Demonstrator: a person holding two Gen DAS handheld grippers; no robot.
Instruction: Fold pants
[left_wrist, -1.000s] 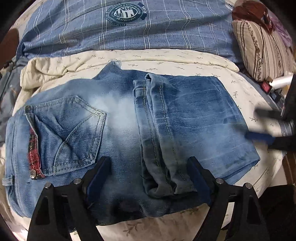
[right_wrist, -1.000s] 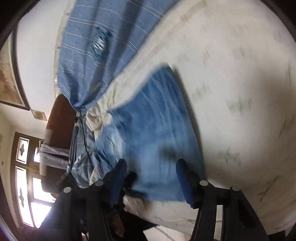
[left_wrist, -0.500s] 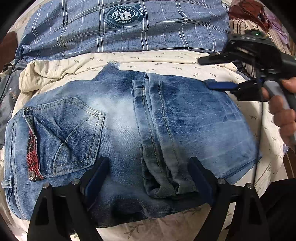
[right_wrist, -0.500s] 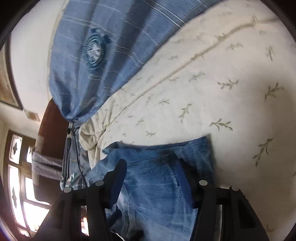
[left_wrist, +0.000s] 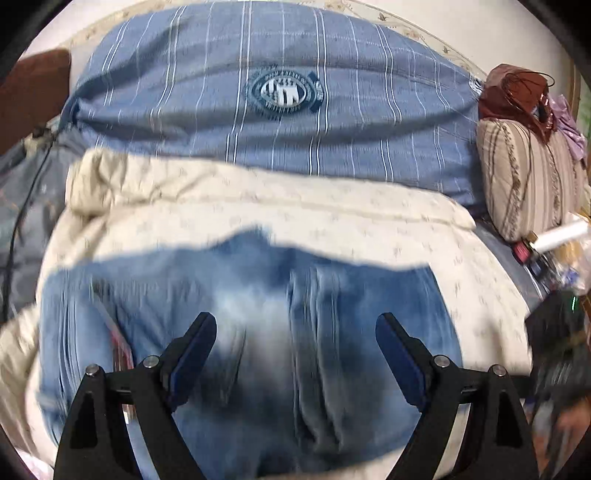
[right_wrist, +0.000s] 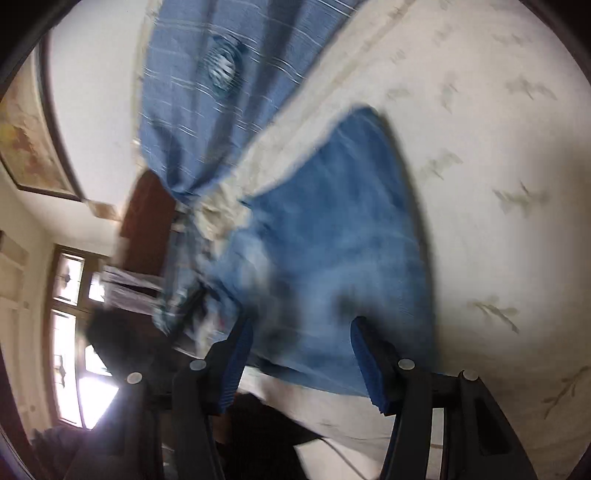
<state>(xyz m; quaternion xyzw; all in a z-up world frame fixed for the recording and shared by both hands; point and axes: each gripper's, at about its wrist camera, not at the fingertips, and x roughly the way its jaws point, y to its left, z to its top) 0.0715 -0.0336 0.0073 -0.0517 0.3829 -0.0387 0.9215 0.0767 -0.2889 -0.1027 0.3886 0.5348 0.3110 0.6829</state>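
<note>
Jeans (left_wrist: 258, 332) are seen lying folded flat on a cream bedspread (left_wrist: 258, 206) with a small leaf print, in the near middle of the bed; both views are motion-blurred. A faded pale patch is seen at the centre of the denim, and a folded leg layer with vertical seams lies on the right half. A red strip is visible at the left edge, near the pocket area.

Left gripper (left_wrist: 295, 354) is held above the jeans, fingers (left_wrist: 195, 350) spread wide, nothing clamped between them; denim is only seen beneath. Right gripper (right_wrist: 299, 350) is seen at the right end of the folded jeans (right_wrist: 332, 240), fingers (right_wrist: 236, 358) set at a medium gap; whether the pads touch the cloth cannot be told through the blur.

Farther back, a blue striped pillow (left_wrist: 277, 110) with a round emblem is laid across the bed. A beige striped cushion (left_wrist: 528, 173) stands at far right. A window (right_wrist: 70, 332) and a framed picture (right_wrist: 33, 147) are seen in the right wrist view.
</note>
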